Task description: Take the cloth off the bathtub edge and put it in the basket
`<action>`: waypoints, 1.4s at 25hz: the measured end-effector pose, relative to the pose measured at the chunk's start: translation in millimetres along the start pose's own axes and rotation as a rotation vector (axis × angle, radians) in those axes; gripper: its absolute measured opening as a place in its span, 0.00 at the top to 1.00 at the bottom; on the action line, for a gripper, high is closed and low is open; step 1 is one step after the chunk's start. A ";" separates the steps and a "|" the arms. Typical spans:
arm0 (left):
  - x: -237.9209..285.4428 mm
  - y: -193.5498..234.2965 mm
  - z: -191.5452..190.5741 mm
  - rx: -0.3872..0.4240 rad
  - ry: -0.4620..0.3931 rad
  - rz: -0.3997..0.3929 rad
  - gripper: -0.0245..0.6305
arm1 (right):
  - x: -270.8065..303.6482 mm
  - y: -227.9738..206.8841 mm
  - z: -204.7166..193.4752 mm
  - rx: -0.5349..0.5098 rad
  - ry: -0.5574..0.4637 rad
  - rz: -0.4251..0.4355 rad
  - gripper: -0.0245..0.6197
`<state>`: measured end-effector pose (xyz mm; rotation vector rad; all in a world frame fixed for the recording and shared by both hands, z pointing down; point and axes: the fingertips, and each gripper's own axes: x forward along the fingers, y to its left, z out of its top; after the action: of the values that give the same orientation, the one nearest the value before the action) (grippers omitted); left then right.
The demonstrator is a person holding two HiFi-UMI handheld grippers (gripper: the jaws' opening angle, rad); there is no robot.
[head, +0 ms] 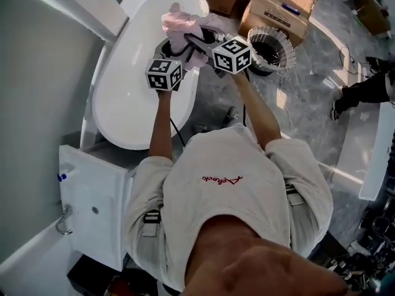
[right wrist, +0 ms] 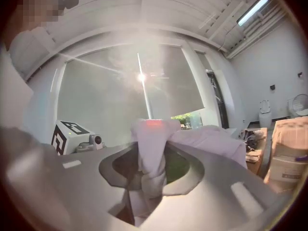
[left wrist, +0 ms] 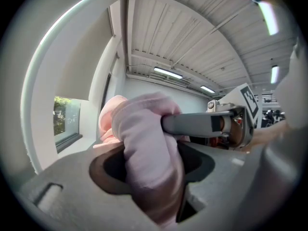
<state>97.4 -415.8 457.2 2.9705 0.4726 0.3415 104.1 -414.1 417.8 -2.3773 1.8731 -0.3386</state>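
Note:
A pale pink cloth (head: 183, 24) hangs bunched in the air over the right rim of the white bathtub (head: 133, 82), held by both grippers. My left gripper (head: 177, 49) is shut on one fold of the cloth (left wrist: 149, 148), which fills the gap between its jaws. My right gripper (head: 196, 42) is shut on another fold (right wrist: 150, 153), with the rest draping off to the right. In the left gripper view the right gripper (left wrist: 211, 124) reaches in from the right and touches the cloth. The round wire basket (head: 287, 53) stands on the floor to the right of both grippers.
Cardboard boxes (head: 281, 6) are stacked behind the basket. Another person's legs (head: 364, 91) show at the right edge. A white cabinet with a tap (head: 92, 205) stands at the tub's near end. A grey wall runs along the left.

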 end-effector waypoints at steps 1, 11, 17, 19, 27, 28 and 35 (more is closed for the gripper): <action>13.9 -12.8 1.5 0.008 0.005 -0.036 0.56 | -14.2 -13.2 1.1 0.004 -0.008 -0.037 0.75; 127.4 -140.6 13.8 0.071 0.052 -0.280 0.56 | -152.7 -115.6 16.2 0.034 -0.084 -0.286 0.75; 176.2 -202.9 19.9 0.107 0.065 -0.367 0.56 | -220.9 -159.0 23.9 0.039 -0.126 -0.379 0.75; 190.7 -222.1 20.0 0.114 0.072 -0.388 0.56 | -241.2 -171.8 24.3 0.046 -0.135 -0.400 0.75; 240.1 -292.4 23.3 0.130 0.079 -0.464 0.56 | -315.3 -214.1 29.1 0.055 -0.162 -0.471 0.75; 245.4 -299.0 23.1 0.132 0.080 -0.470 0.56 | -322.5 -218.6 29.1 0.055 -0.164 -0.478 0.75; 277.2 -350.2 19.7 0.144 0.088 -0.499 0.56 | -376.5 -246.5 25.8 0.060 -0.178 -0.511 0.75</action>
<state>256.3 1.8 442.8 2.8366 1.2595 0.3950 260.5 8.4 402.0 -2.7100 1.1489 -0.2040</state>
